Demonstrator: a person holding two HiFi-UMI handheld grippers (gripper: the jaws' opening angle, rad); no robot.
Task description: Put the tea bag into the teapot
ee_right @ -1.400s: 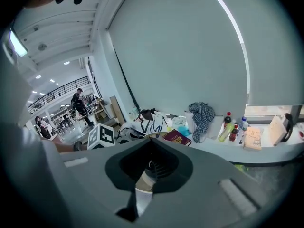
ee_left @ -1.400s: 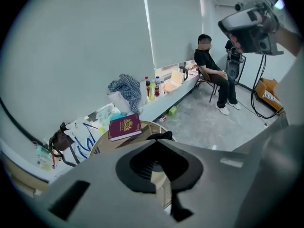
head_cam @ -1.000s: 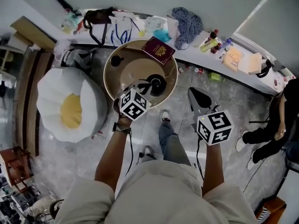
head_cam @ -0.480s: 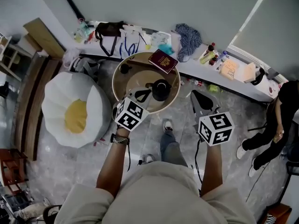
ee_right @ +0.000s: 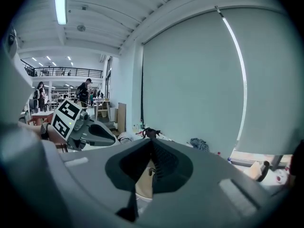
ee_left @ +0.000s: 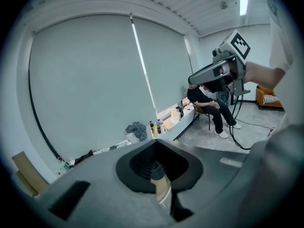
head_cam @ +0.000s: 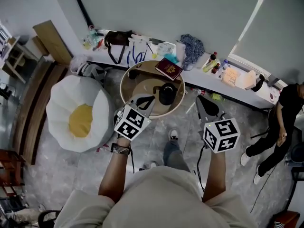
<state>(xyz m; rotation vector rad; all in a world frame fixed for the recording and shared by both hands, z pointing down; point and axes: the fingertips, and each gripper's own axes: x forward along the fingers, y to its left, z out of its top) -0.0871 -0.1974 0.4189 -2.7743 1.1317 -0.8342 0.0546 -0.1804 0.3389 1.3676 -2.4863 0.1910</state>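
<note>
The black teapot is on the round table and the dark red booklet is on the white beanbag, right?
One thing is wrong: the head view shows the dark red booklet lying on the round table too, beyond the black teapot, not on the white beanbag.

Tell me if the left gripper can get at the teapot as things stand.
Probably yes: the left gripper hovers over the table's near edge, and nothing stands between it and the teapot.

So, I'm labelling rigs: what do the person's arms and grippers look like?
The left gripper and right gripper are grey with black jaw linings, each bearing a white cube of black square markers and a black cable. Pale short-sleeved shirt; dark wristband on the left wrist.
</note>
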